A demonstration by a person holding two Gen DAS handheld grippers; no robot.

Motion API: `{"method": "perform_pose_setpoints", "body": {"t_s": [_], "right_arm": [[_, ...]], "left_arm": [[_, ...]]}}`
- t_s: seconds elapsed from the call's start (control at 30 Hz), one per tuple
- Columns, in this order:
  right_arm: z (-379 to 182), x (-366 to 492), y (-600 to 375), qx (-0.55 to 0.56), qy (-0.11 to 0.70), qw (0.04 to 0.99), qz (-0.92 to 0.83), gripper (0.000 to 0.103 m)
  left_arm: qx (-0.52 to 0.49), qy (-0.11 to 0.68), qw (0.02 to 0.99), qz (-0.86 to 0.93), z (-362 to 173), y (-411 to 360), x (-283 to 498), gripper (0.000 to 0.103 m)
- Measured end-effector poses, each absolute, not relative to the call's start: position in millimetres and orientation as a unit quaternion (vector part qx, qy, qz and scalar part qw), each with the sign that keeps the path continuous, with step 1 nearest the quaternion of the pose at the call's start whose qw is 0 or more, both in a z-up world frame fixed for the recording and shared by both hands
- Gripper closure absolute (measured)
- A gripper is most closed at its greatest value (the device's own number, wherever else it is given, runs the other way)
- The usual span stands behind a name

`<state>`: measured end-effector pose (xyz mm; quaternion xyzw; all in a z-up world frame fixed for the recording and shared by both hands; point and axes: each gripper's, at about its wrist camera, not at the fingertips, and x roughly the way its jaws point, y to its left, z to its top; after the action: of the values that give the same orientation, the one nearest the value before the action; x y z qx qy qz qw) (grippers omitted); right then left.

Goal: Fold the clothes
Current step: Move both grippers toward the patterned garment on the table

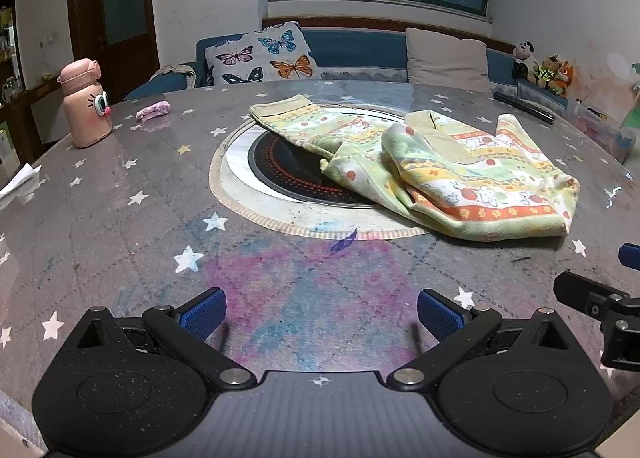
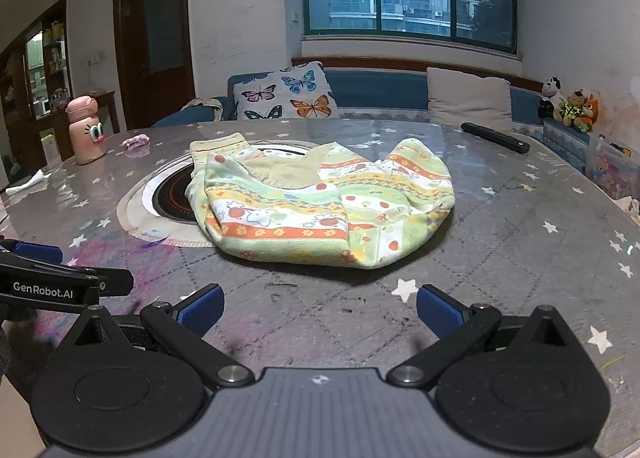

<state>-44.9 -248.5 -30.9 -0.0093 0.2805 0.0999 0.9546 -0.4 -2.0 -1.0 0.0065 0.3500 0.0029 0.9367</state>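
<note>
The patterned garment (image 2: 320,201), a small pair of trousers by the look of it, lies in a loose heap on the round counter (image 2: 520,258), partly covering the dark hotplate ring (image 1: 288,169) set in its middle. One leg with a plain cuff stretches away toward the far left, while the rest is doubled over itself in a rumpled bundle with soft, uneven edges. It is neither spread flat nor a neat packet, so I judge this fits either a piece waiting to be laid out or one roughly gathered partway through folding; the scene alone does not settle which.

Both claws hover low over the near edge of the counter, well short of the cloth. The left claw (image 1: 320,316) stands wide with nothing between its blue pads, and the right claw (image 2: 318,312) is likewise wide and empty, directly facing the bundle.

Any grip to come calls for pinching a single layer at an edge or cuff, since the folds overlap and a deep bite would drag several layers together. A pink bottle (image 1: 86,105) and a dark remote (image 2: 496,137) sit well clear
</note>
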Motion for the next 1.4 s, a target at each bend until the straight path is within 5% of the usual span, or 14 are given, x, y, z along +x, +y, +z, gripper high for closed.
{"method": "perform_pose_setpoints", "body": {"t_s": [1.4], "right_arm": [[-33.3,-39.9,-235.0,-0.017,0.300,0.946,0.120,0.000]], "left_arm": [[0.021,0.359,0.933,0.001,-13.2,-29.3,7.1,0.000]]}}
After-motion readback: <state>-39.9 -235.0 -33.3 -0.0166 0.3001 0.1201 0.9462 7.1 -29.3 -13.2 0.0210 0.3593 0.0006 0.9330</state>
